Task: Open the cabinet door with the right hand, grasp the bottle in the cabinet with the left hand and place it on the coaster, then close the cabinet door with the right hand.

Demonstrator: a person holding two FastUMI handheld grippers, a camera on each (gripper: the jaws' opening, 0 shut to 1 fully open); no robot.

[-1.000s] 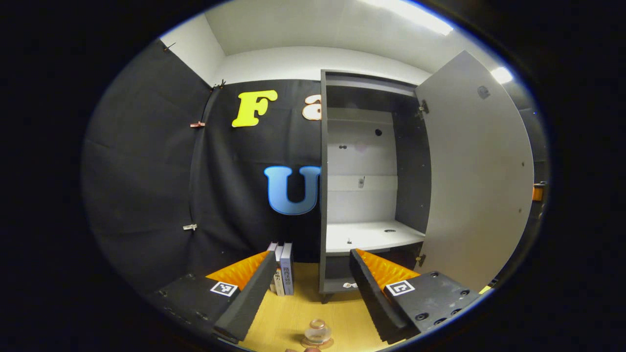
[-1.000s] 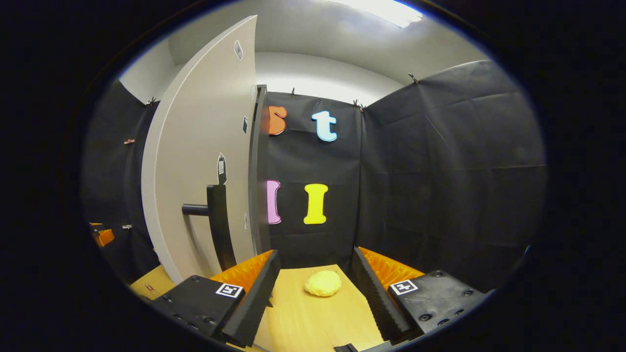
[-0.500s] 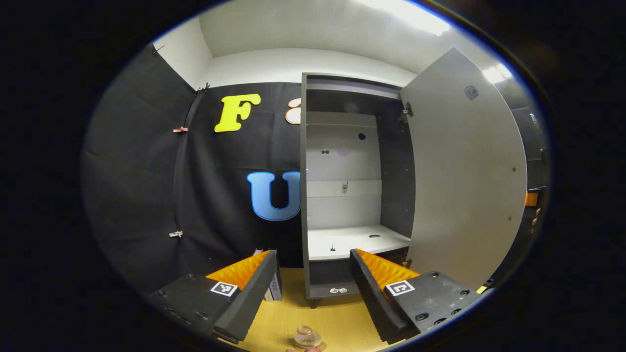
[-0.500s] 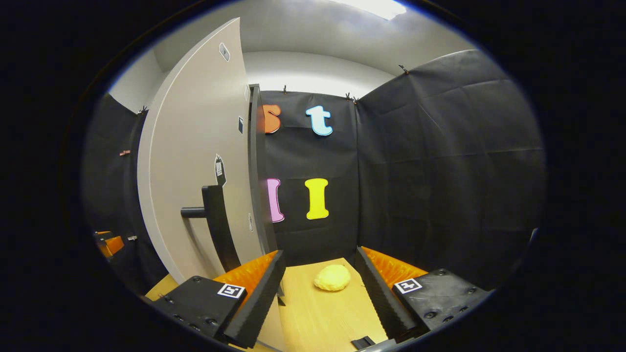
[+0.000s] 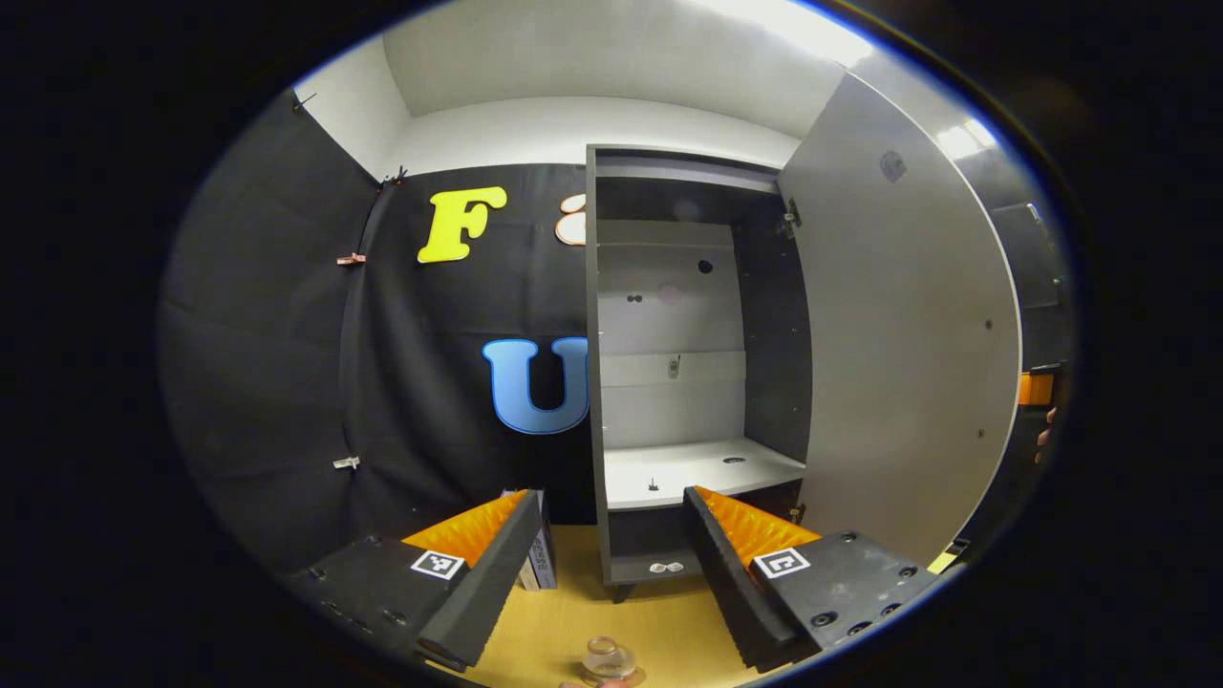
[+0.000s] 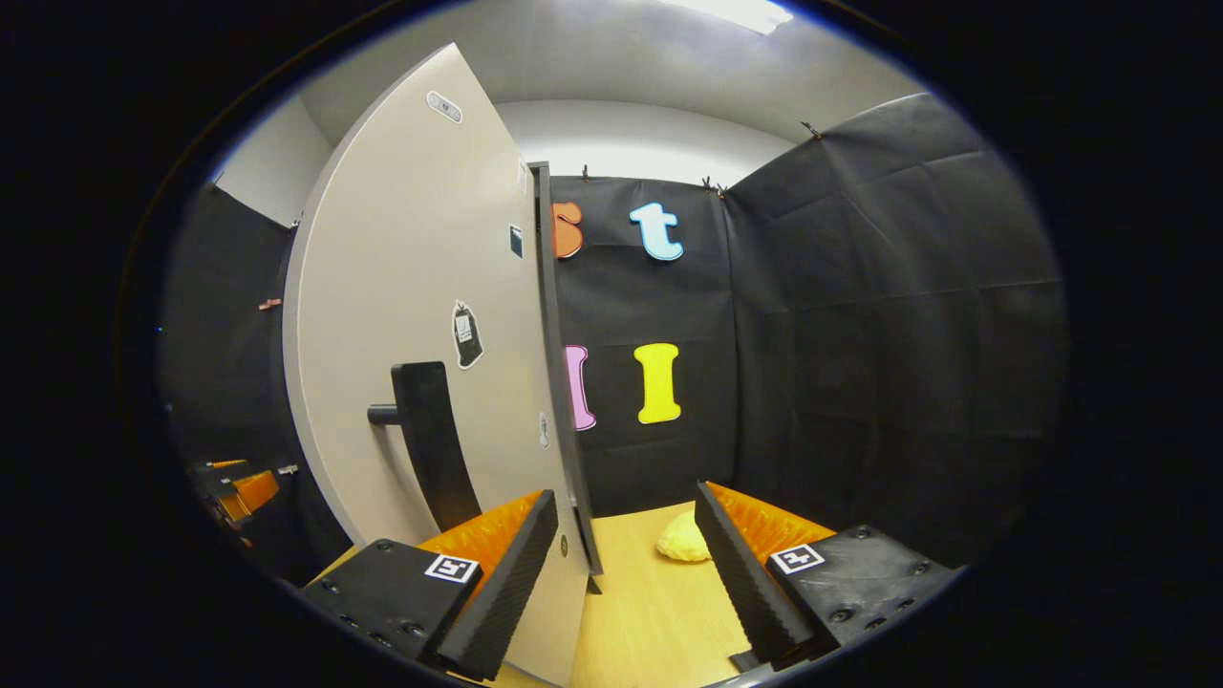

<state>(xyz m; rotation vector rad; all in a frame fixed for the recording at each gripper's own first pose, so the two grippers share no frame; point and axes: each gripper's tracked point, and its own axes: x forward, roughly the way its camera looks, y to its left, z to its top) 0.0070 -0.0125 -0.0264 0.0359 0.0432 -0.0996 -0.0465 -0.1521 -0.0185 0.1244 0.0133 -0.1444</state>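
Observation:
The grey cabinet (image 5: pixel 696 287) stands open, and its white shelf (image 5: pixel 702 470) is bare. Its door (image 5: pixel 908 334) is swung out to the right. A small clear bottle (image 5: pixel 608 657) stands upright on the coaster (image 5: pixel 621 679) on the wooden table, at the bottom edge of the left gripper view. My left gripper (image 5: pixel 611 564) is open above and behind the bottle, holding nothing. In the right gripper view the door's outer face (image 6: pixel 420 287) and its dark handle (image 6: pixel 430 440) are close on the left. My right gripper (image 6: pixel 621 564) is open and empty, with the door's lower edge between its fingers.
Several books (image 5: pixel 537 564) stand upright left of the cabinet's foot. A yellow lump (image 6: pixel 683 542) lies on the table (image 6: pixel 650 612) behind the door. The other gripper (image 6: pixel 244 487) shows past the door's left edge. Black cloth walls close in on all sides.
My left gripper has drawn back from the bottle, which now sits lower in its view. My right gripper has moved in toward the door, whose face and handle loom larger.

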